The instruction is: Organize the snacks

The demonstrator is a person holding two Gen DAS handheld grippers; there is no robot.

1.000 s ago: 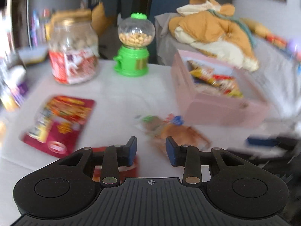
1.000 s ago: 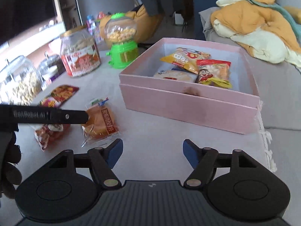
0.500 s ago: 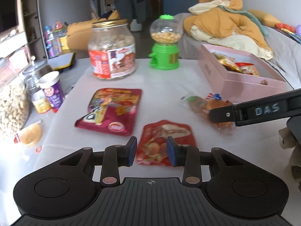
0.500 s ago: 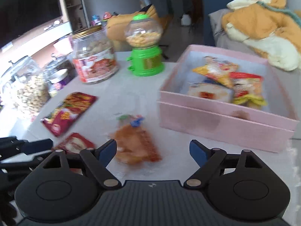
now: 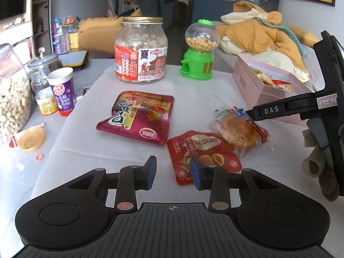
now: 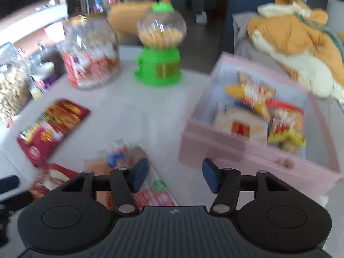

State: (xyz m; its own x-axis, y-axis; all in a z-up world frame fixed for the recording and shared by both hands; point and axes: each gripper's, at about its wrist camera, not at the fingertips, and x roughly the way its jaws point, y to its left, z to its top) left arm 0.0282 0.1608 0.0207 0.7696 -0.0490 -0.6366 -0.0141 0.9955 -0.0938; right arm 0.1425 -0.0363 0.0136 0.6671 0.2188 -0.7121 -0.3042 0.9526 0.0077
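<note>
We are holding our left gripper (image 5: 173, 173), jaws narrowly parted and empty, over the white-clothed bench (image 5: 193, 90); our right gripper (image 6: 175, 176), jaws wider, is hovering above the clear-wrapped round bun (image 5: 238, 132). Beyond are lying a small red pouch (image 5: 200, 152), a large maroon snack bag (image 5: 139, 114), the pink cardboard box (image 6: 247, 154) and a heaped orange blanket (image 5: 264, 34).

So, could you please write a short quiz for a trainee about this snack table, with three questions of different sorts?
1. True or false: the open pink cardboard box already holds snack packets.
2. Which lies nearest the left gripper? A) large dark-red foil snack bag B) small red pouch C) clear-wrapped round bun
3. Fill in: the green gumball-style dispenser stands between the clear labelled jar and the ____.

Key: 1 true; 2 B; 3 pink box.
</note>
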